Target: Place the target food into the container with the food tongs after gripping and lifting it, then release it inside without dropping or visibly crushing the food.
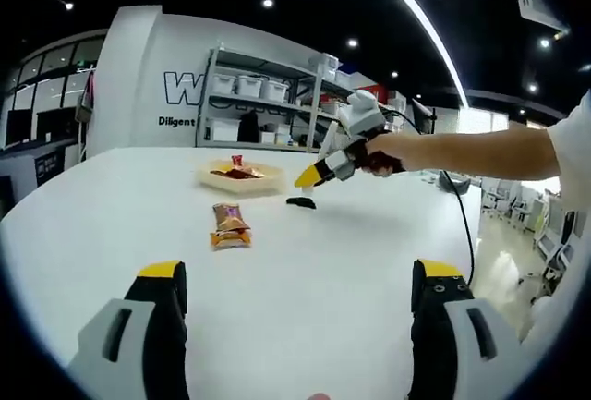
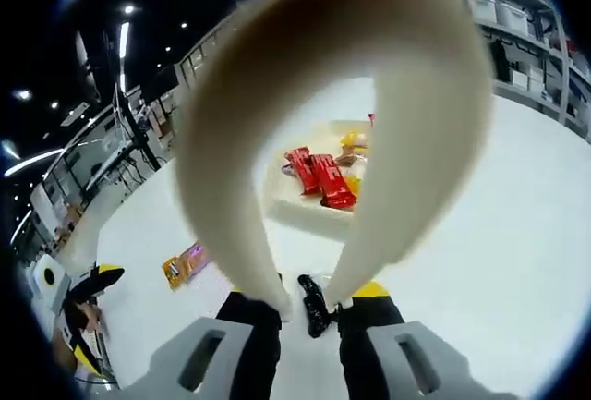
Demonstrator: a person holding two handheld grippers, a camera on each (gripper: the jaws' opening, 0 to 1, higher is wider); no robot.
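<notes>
left view: low, far back over worktop [image 1: 323, 261], facing tray [image 1: 242, 178] | right view: close above tray [image 2: 305, 204] | shared: tray, packet [image 1: 229, 226]

In the left gripper view the left hand-held gripper [image 1: 300, 289] has its two yellow-tipped jaws spread wide apart with nothing between them, held level above the surface. From the right side of that view a person's bare forearm [image 1: 489, 152] reaches in, its hand [image 1: 383, 152] wrapped round the right hand-held gripper [image 1: 314, 175], which points down and to the left. In the right gripper view the right hand-held gripper [image 2: 309, 303] has its jaws drawn close together, pressing on both legs of the cream tongs [image 2: 332, 95].
</notes>
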